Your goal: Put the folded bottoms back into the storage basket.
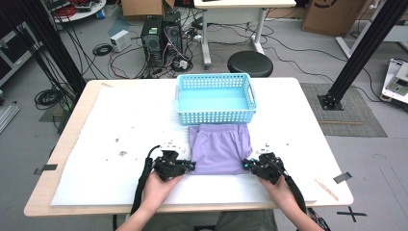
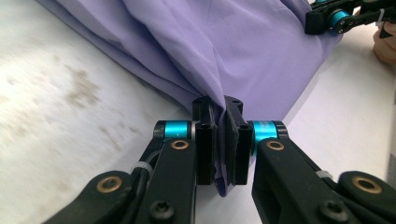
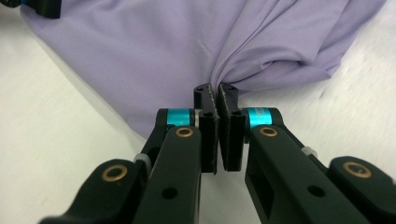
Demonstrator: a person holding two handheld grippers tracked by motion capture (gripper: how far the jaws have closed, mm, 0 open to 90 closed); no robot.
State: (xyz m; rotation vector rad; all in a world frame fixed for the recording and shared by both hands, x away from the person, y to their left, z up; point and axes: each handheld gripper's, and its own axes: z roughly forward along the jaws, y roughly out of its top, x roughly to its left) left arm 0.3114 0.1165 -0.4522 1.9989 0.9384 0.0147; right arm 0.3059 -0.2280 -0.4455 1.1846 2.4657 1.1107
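A pair of purple shorts (image 1: 219,149) lies flat on the white sheet just in front of a light-blue basket (image 1: 215,116). My left gripper (image 1: 192,166) is shut on the near left corner of the shorts; in the left gripper view the purple cloth (image 2: 243,46) is pinched between my left gripper's (image 2: 221,112) pads. My right gripper (image 1: 245,165) is shut on the near right corner, where the right gripper view shows cloth (image 3: 154,51) gathered into folds at my right gripper's (image 3: 217,95) tips. The other gripper (image 2: 334,18) shows at the top right of the left gripper view.
The basket holds nothing and stands at the table's far middle. A white sheet (image 1: 120,139) with grey smudges covers the wooden table (image 1: 62,149). A wooden stick (image 1: 327,189) lies near the front right corner, and tape strips (image 1: 45,168) mark both sides.
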